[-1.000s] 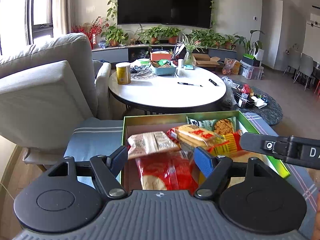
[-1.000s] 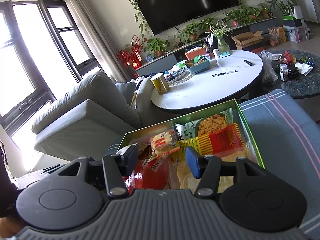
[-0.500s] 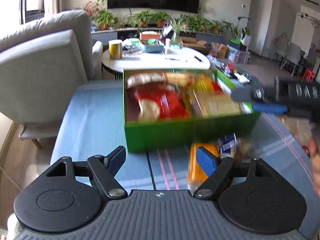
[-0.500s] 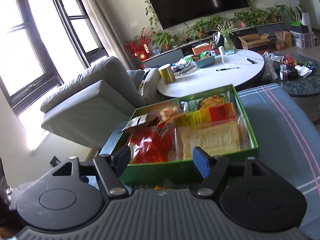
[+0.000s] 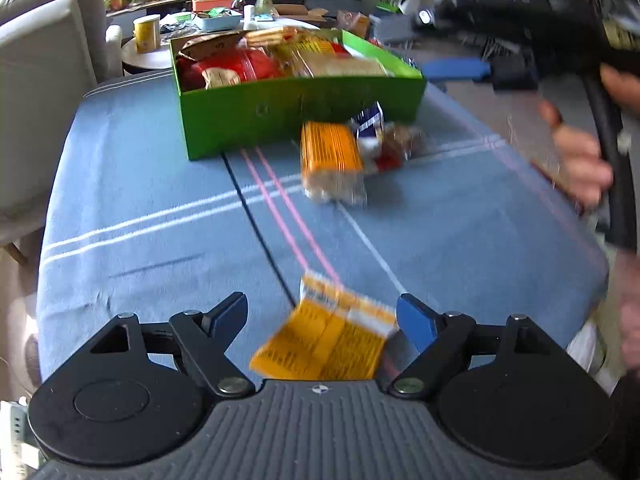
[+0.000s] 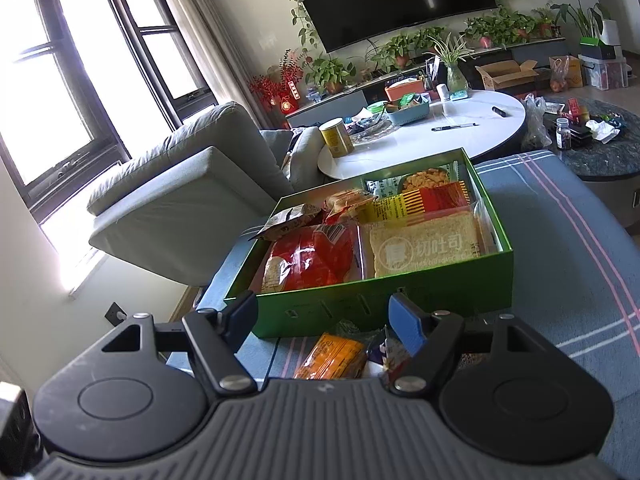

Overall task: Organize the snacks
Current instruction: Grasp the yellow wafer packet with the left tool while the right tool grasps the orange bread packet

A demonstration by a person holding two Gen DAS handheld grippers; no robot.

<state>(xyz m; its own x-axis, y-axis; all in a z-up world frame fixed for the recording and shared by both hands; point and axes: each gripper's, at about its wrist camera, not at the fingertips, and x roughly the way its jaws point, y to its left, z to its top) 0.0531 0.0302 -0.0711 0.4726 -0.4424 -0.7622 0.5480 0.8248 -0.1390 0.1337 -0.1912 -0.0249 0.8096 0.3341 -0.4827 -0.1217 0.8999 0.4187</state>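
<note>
A green box [image 5: 296,110] [image 6: 384,304] full of snack packs stands on the blue striped cloth [image 5: 140,200]. An orange pack [image 5: 332,152] and a few small packs [image 5: 384,140] lie in front of it; they also show in the right wrist view [image 6: 332,356]. Another orange pack [image 5: 328,340] lies near me on the cloth. My left gripper [image 5: 322,320] is open, with that pack between its fingers, not gripped. My right gripper [image 6: 322,316] is open and empty, above the packs in front of the box; it shows at the right of the left wrist view [image 5: 460,70].
A grey armchair [image 6: 180,200] stands left of the cloth. A round white table [image 6: 432,132] with a yellow can [image 6: 336,138] and clutter lies behind the box. A low dark table [image 6: 592,148] is at the right.
Both grippers have pulled back from over the box. The left one has drawn far back and down to the near orange pack. The right one now sits just before the box's front wall.
</note>
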